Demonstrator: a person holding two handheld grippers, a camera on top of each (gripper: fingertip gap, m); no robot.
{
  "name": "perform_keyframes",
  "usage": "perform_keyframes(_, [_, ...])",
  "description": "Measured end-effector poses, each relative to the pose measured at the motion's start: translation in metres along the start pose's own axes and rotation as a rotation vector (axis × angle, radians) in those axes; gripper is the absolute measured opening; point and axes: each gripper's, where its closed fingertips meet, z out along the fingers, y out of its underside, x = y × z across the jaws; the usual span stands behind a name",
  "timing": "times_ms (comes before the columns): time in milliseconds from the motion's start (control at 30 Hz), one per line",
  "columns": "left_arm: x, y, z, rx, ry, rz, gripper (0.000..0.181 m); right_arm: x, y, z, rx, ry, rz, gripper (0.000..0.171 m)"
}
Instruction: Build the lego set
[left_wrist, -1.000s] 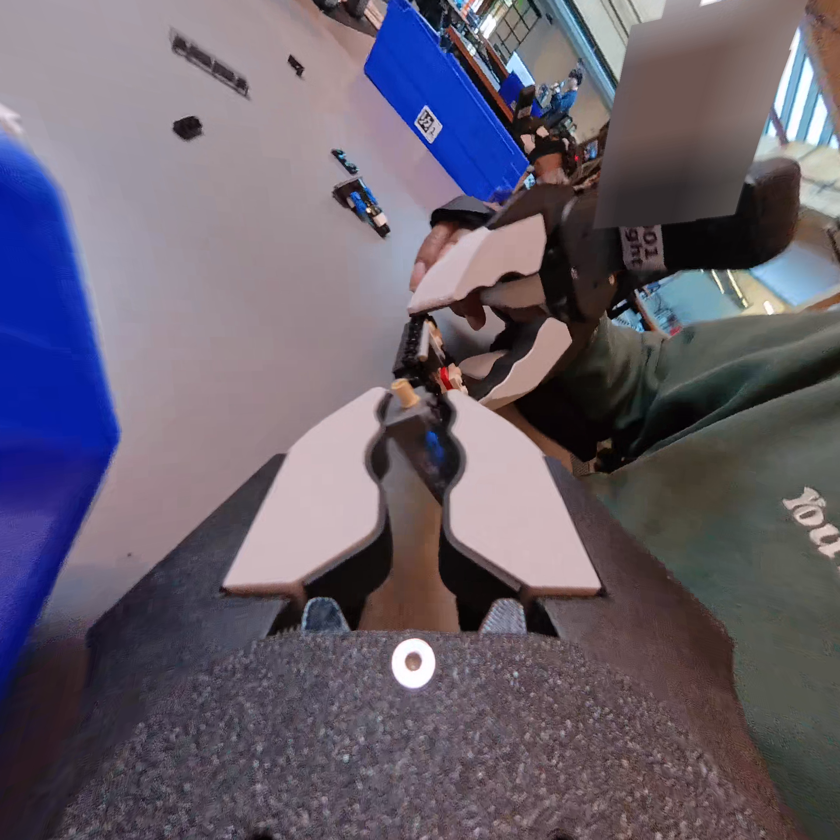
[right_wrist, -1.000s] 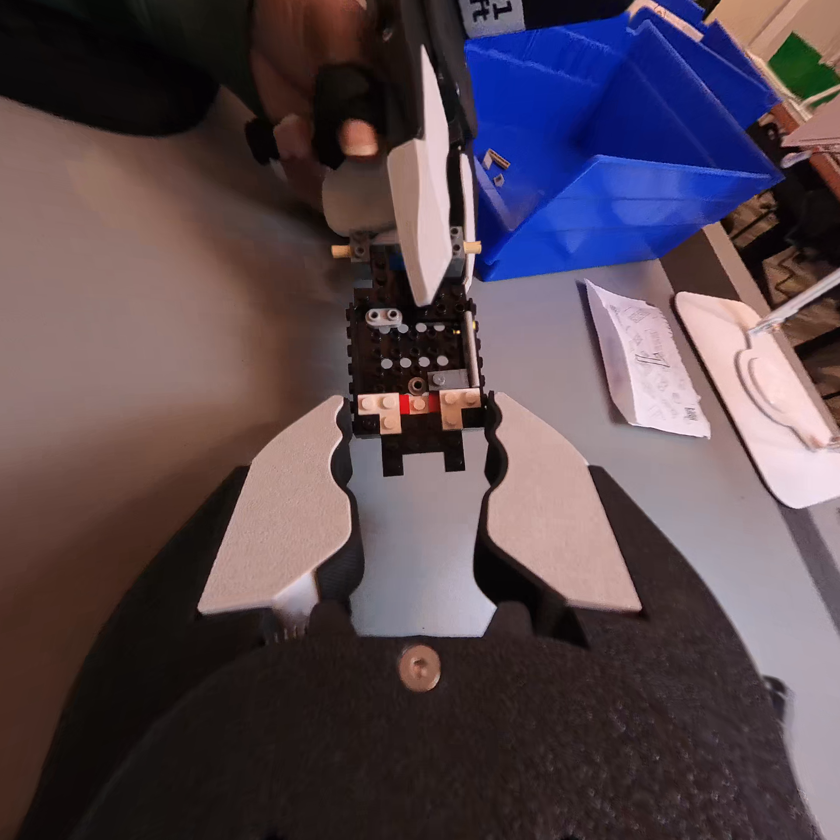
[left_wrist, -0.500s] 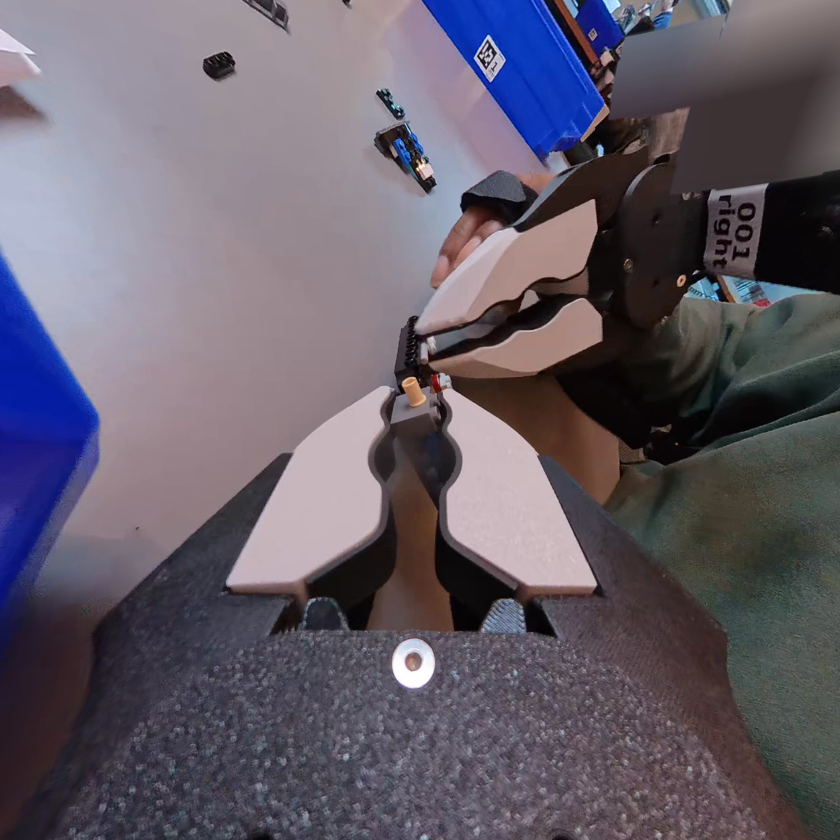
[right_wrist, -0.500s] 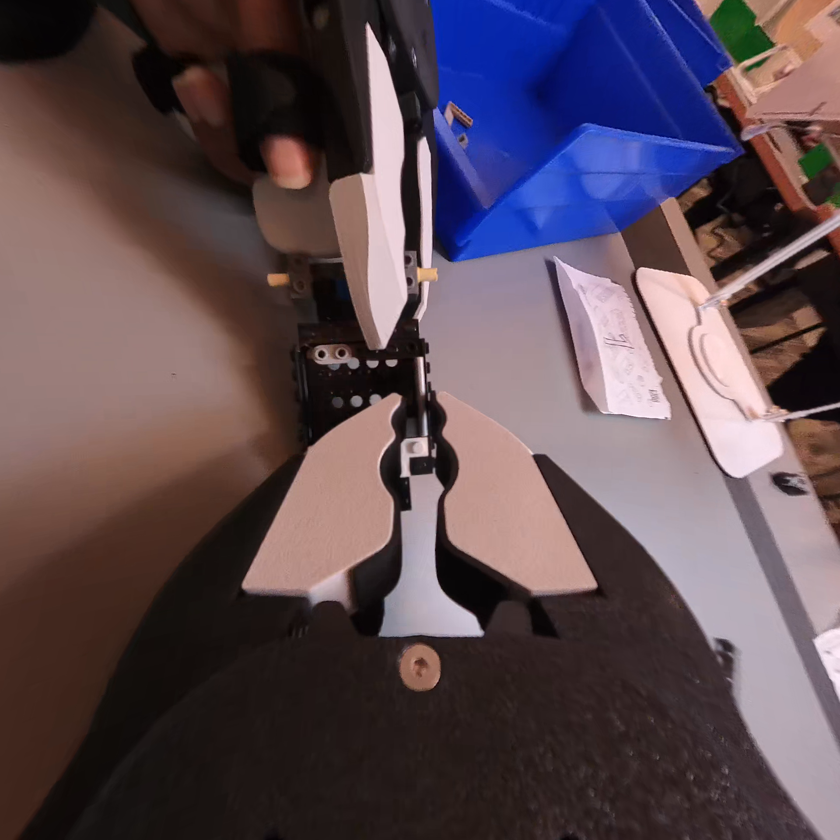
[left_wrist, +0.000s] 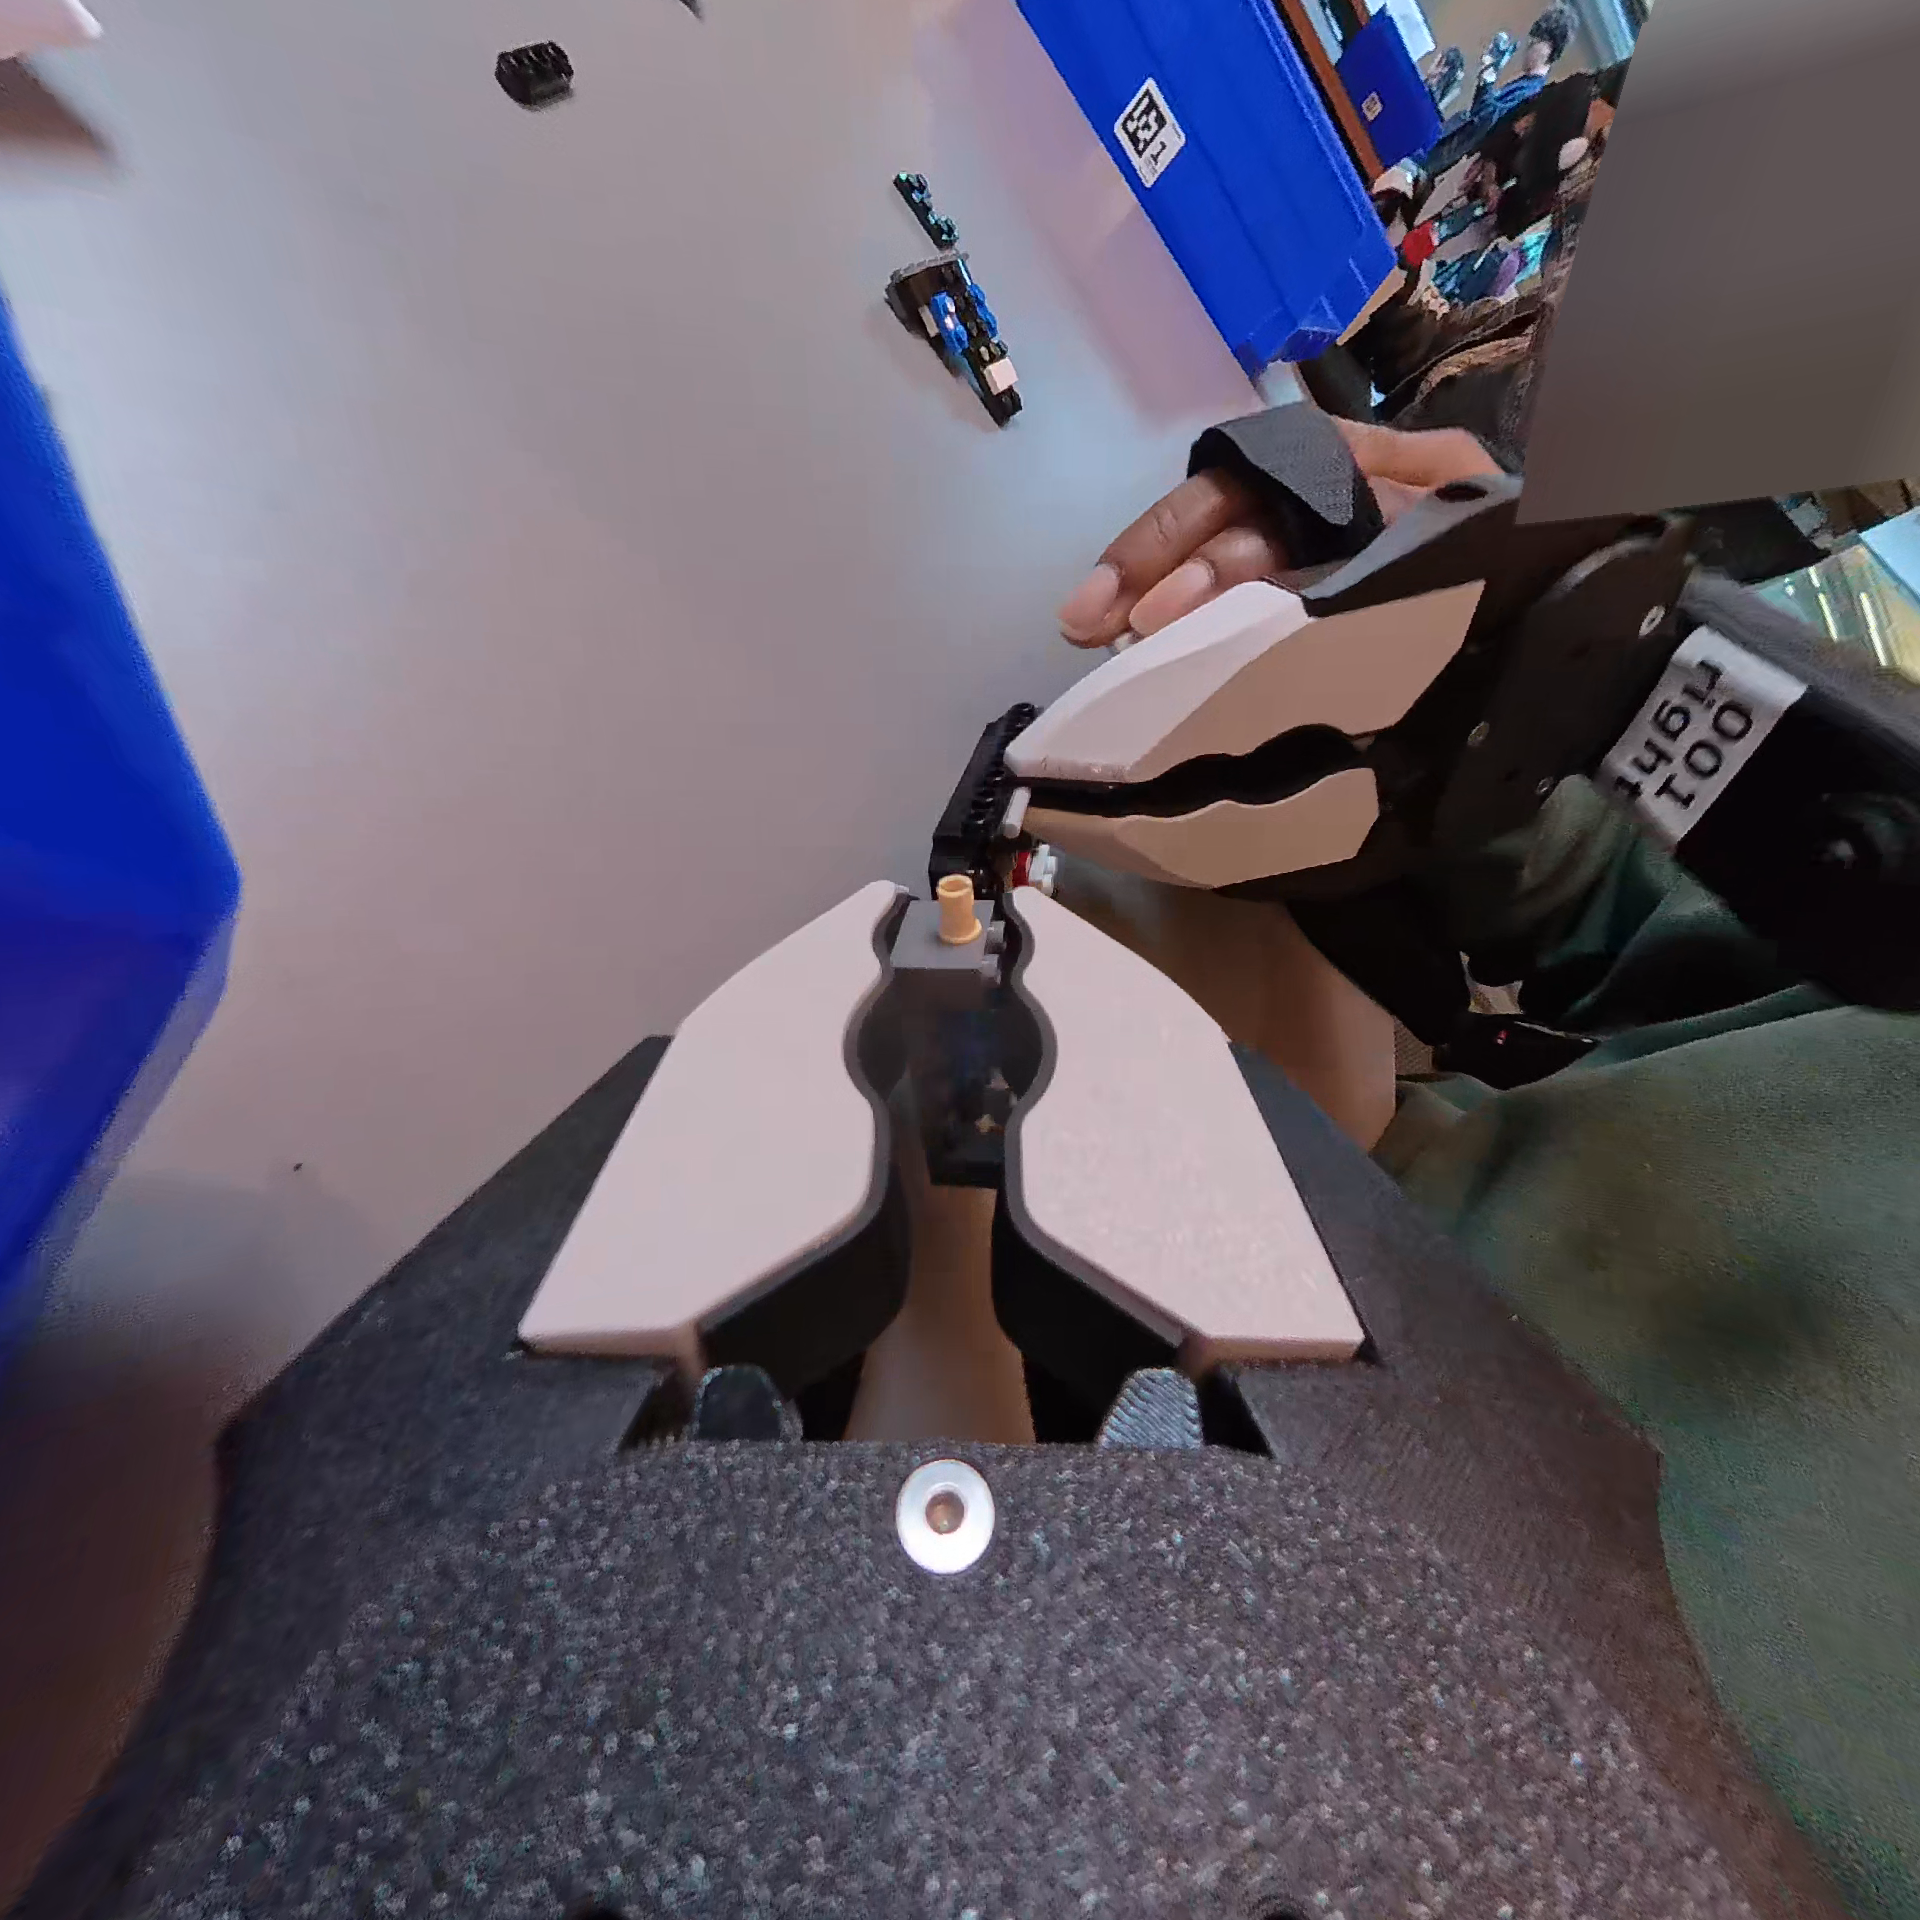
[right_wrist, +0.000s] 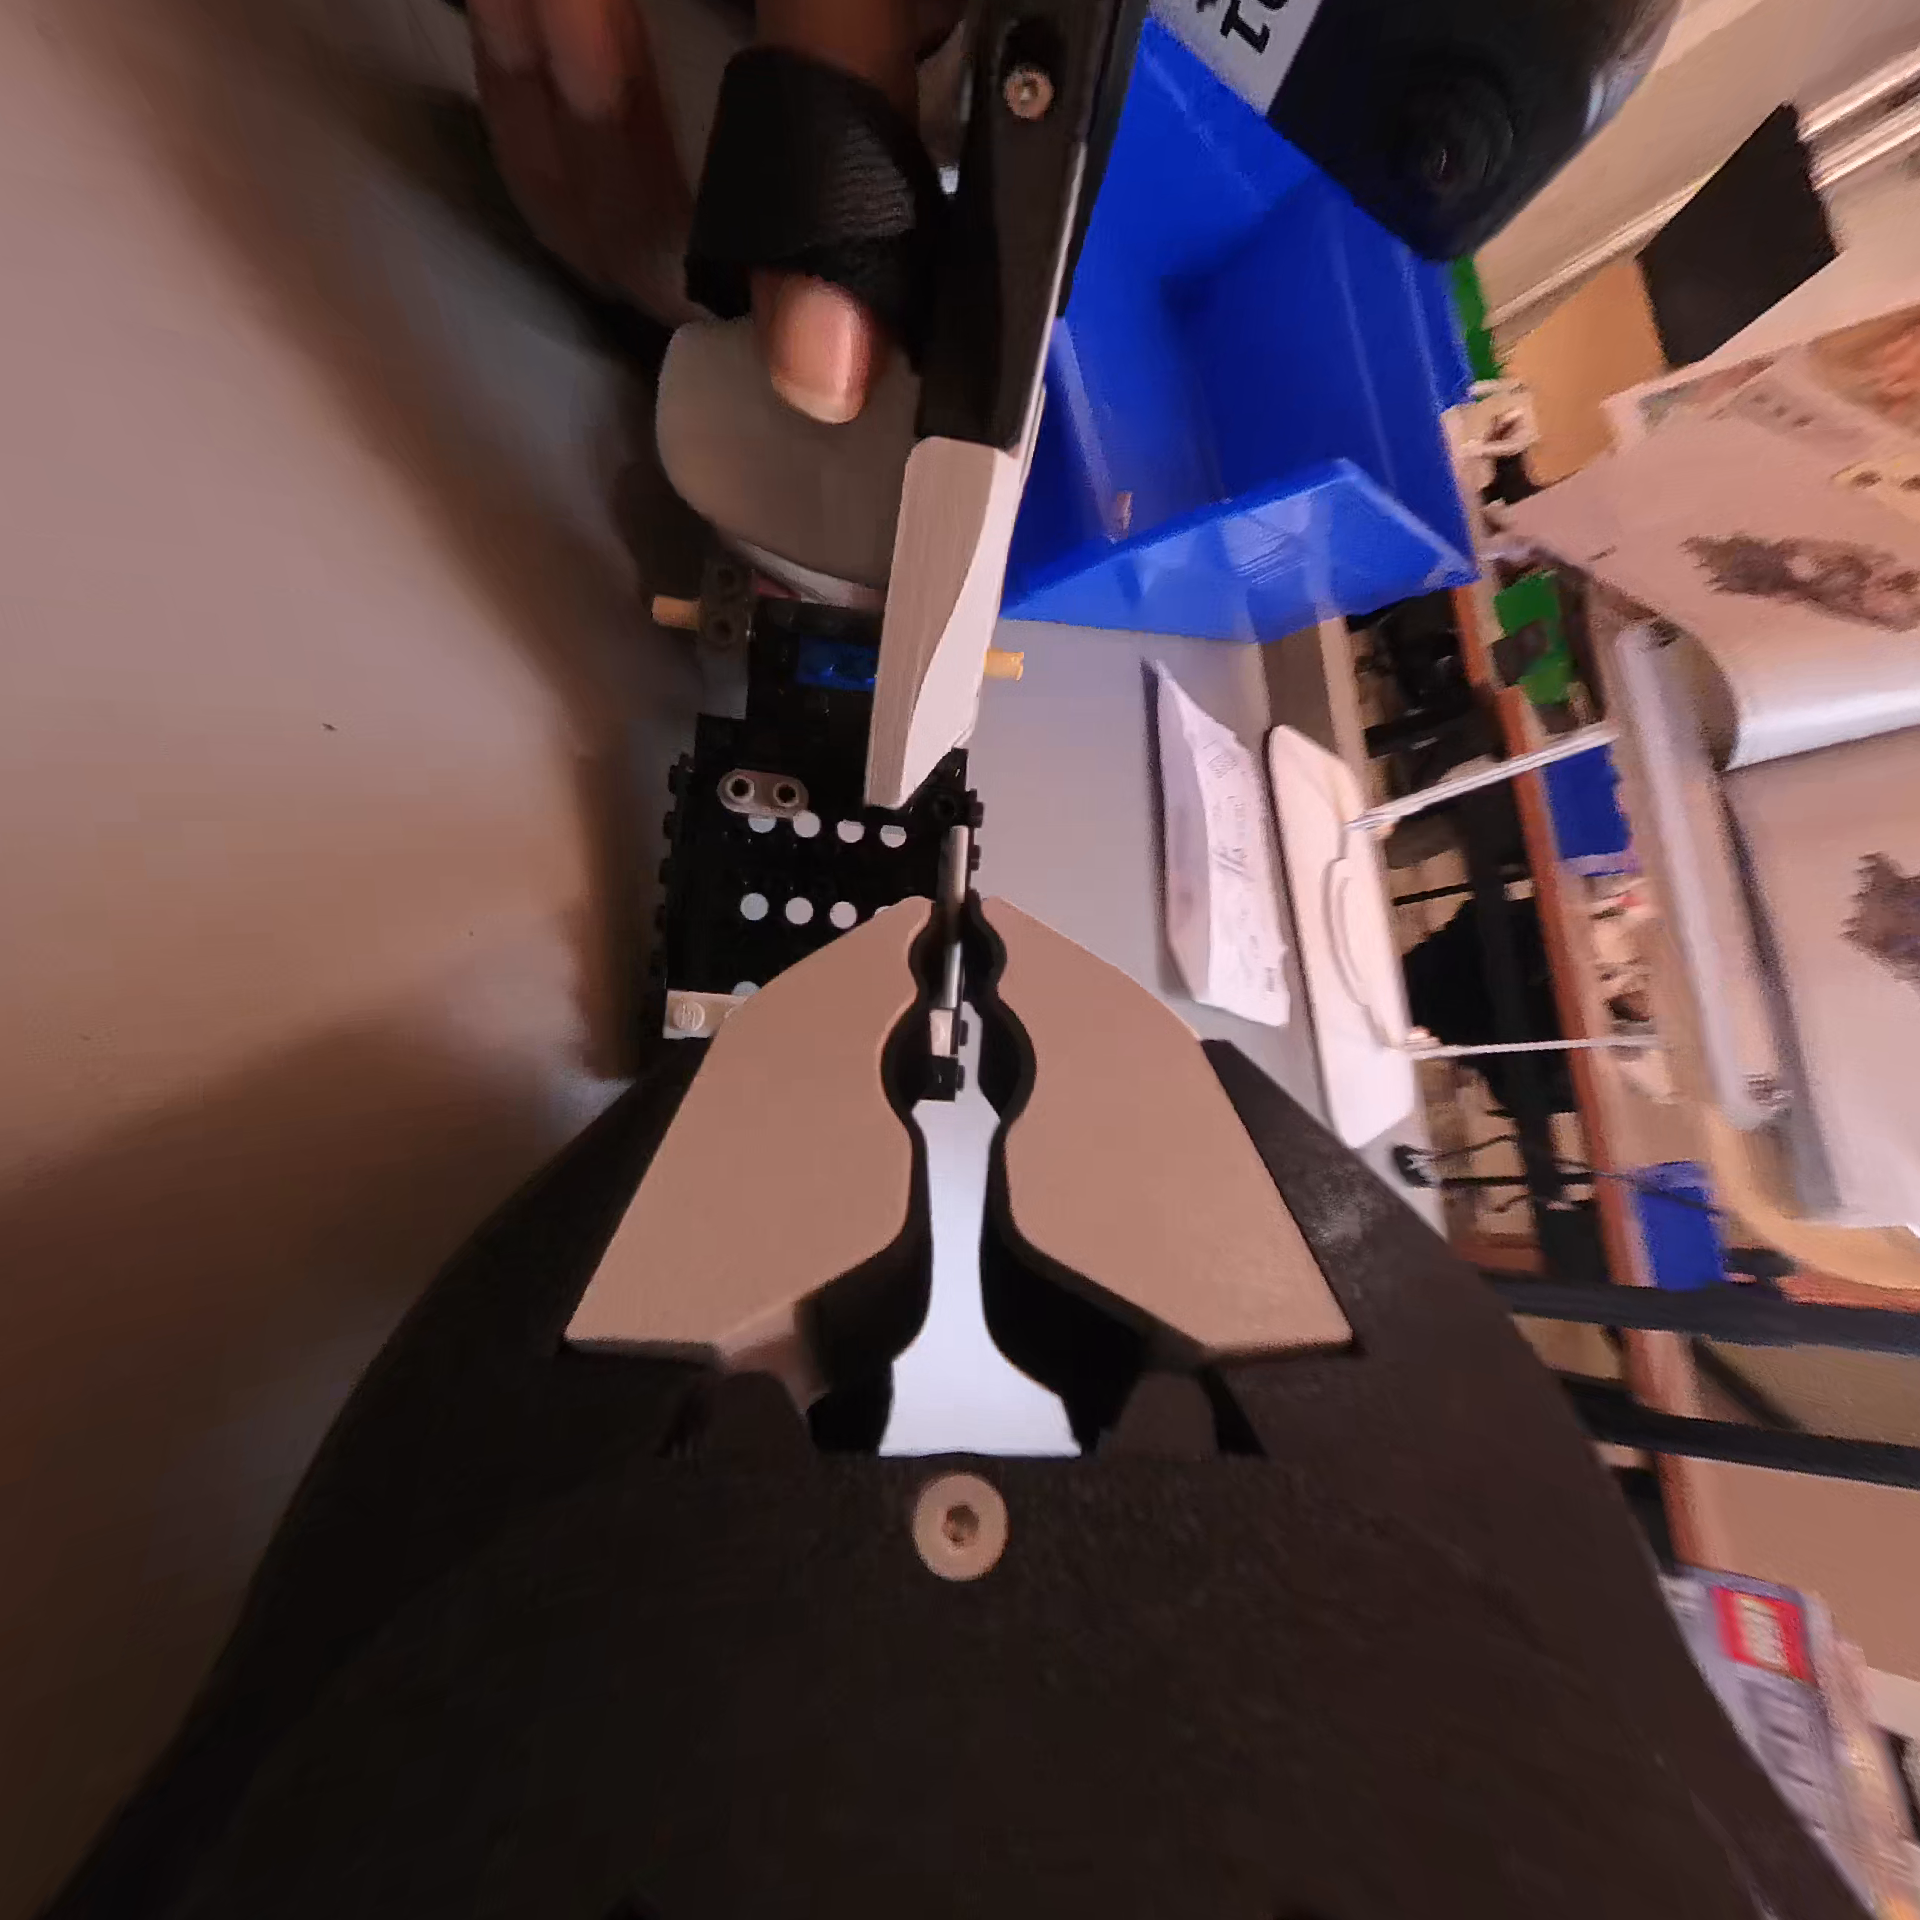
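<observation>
The left wrist view looks across the pale worktop and shows things the other view does not: a small black brick lying far off, a little black-and-blue brick assembly nearer the middle, and a long blue bin with a square marker sticker along the far edge. It also shows a green sleeve of the person. The right wrist view instead shows an open blue bin behind the left gripper, a sheet of printed paper and a white tray lying on the worktop to the right, and cluttered shelving beyond.

The black brick model is held off the worktop between the two tools. The left gripper has its jaws closed down on the model's grey end piece, from which a tan peg sticks up just past the fingertips. The right gripper has its jaws nearly together, pinching a thin grey bar on the right edge of the model's perforated black plate. In the left wrist view the right gripper comes in from the right, its tips on the plate's studded edge just above the left gripper's tips.
</observation>
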Motion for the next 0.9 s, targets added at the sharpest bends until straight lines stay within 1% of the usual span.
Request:
perform_keyframes(67, [-0.001, 0.001, 0.0, -0.005, 0.009, -0.024, 0.014, 0.0, 0.001, 0.003, -0.005, 0.049, -0.061, 0.003])
perform_keyframes(133, [-0.002, 0.001, 0.0, -0.007, 0.018, -0.046, 0.014, 0.0, 0.002, 0.004, -0.015, 0.05, -0.062, 0.003])
perform_keyframes(300, [-0.004, 0.001, -0.001, -0.003, 0.025, -0.089, 0.015, 0.003, 0.0, 0.005, -0.032, 0.133, -0.18, 0.003])
perform_keyframes(433, [-0.004, 0.001, -0.001, -0.004, 0.03, -0.103, 0.015, 0.003, -0.002, 0.004, -0.031, 0.16, -0.247, 0.002])
perform_keyframes(467, [-0.005, 0.001, 0.0, -0.002, 0.025, -0.105, 0.015, 0.002, -0.002, 0.002, -0.026, 0.164, -0.266, 0.003])
perform_keyframes(500, [-0.013, -0.002, -0.002, 0.018, -0.011, -0.124, 0.014, 0.003, -0.01, -0.002, 0.028, 0.191, -0.288, 0.002])
perform_keyframes(533, [-0.018, -0.006, -0.007, 0.039, -0.015, -0.158, 0.014, 0.003, -0.014, -0.005, 0.041, 0.19, -0.279, 0.002])
perform_keyframes(567, [-0.02, -0.006, -0.011, 0.041, -0.014, -0.155, 0.014, -0.001, -0.012, -0.005, 0.03, 0.16, -0.253, 0.002])
perform_keyframes(633, [-0.014, -0.003, -0.01, 0.027, -0.017, -0.103, 0.014, -0.002, -0.014, -0.008, 0.065, 0.136, -0.208, 0.002])
perform_keyframes(667, [-0.011, -0.002, -0.007, 0.021, -0.011, -0.091, 0.014, 0.001, -0.017, -0.01, 0.083, 0.125, -0.153, 0.003])
perform_keyframes(767, [-0.011, -0.004, -0.005, 0.03, -0.007, -0.097, 0.015, 0.019, -0.02, -0.018, 0.152, 0.133, 0.027, 0.003])
perform_keyframes(833, [-0.01, -0.006, -0.005, 0.04, -0.01, -0.086, 0.014, 0.036, -0.017, -0.025, 0.214, 0.127, 0.228, 0.003])
perform_keyframes(867, [-0.009, -0.008, -0.005, 0.047, -0.011, -0.07, 0.017, 0.045, -0.014, -0.027, 0.242, 0.125, 0.319, 0.003])
perform_keyframes(900, [-0.006, -0.012, -0.004, 0.065, -0.01, -0.047, 0.029, 0.051, -0.011, -0.029, 0.266, 0.119, 0.398, 0.003])
